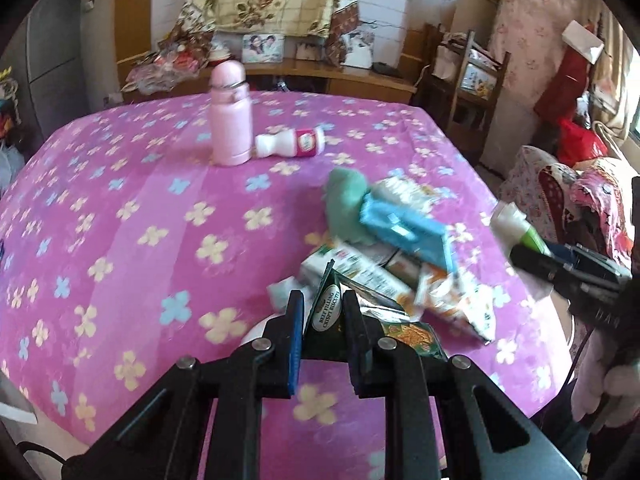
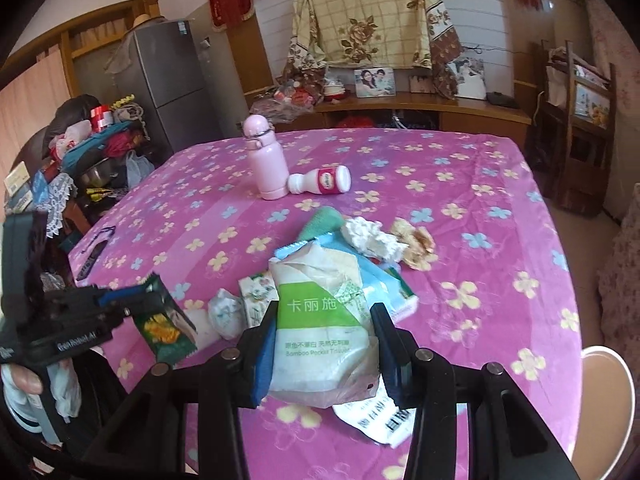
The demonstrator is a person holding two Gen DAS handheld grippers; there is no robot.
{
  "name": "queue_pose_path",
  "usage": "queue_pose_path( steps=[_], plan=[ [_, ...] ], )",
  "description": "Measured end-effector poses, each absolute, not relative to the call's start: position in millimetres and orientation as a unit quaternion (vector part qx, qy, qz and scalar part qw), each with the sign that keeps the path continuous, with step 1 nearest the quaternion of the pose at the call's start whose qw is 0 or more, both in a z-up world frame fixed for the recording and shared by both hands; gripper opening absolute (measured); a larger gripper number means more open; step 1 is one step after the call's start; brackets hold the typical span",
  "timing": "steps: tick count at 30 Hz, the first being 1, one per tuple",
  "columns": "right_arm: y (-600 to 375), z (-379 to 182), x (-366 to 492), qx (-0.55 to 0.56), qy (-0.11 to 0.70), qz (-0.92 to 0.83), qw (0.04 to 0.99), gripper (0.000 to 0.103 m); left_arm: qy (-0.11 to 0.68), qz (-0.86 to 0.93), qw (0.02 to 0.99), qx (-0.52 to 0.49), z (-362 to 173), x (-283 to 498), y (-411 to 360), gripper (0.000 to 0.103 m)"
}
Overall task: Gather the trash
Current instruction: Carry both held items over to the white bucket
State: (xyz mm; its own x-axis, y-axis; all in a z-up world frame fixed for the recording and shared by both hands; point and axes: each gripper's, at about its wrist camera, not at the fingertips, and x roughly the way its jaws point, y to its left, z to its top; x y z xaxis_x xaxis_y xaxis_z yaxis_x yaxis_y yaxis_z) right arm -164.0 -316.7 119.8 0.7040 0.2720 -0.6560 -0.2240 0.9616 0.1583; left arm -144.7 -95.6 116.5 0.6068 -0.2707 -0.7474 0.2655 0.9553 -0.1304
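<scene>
My left gripper [image 1: 323,312] is shut on a dark green biscuit wrapper [image 1: 327,304] and holds it just above the table; from the right wrist view the same gripper [image 2: 136,296] and wrapper [image 2: 162,326] show at the left. My right gripper [image 2: 326,336] is shut on a white and green tissue pack [image 2: 320,320]. In the left wrist view that gripper [image 1: 520,246] carries the pack [image 1: 506,218] over the table's right edge. Between them lies a trash pile [image 1: 392,264]: a blue wrapper [image 2: 380,280], a crumpled tissue [image 2: 368,236], a small carton [image 2: 256,294] and snack bags.
A pink flask [image 2: 266,160] stands toward the far side of the pink flowered tablecloth [image 2: 480,280], with a small white bottle [image 2: 320,180] lying beside it. A teal cloth [image 1: 344,196] sits at the pile's far end. A white round rim [image 2: 612,376] shows beyond the table's right edge.
</scene>
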Motion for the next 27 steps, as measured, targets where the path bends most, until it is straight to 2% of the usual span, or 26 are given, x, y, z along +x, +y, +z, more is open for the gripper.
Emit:
queue_pose_path(
  steps=[27],
  plan=[
    [-494.5,101.9,-227.6,0.1,0.372,-0.025,0.922,0.047,0.402,-0.271,0.87,0.085,122.9,-140.8,-305.1,0.02]
  ],
)
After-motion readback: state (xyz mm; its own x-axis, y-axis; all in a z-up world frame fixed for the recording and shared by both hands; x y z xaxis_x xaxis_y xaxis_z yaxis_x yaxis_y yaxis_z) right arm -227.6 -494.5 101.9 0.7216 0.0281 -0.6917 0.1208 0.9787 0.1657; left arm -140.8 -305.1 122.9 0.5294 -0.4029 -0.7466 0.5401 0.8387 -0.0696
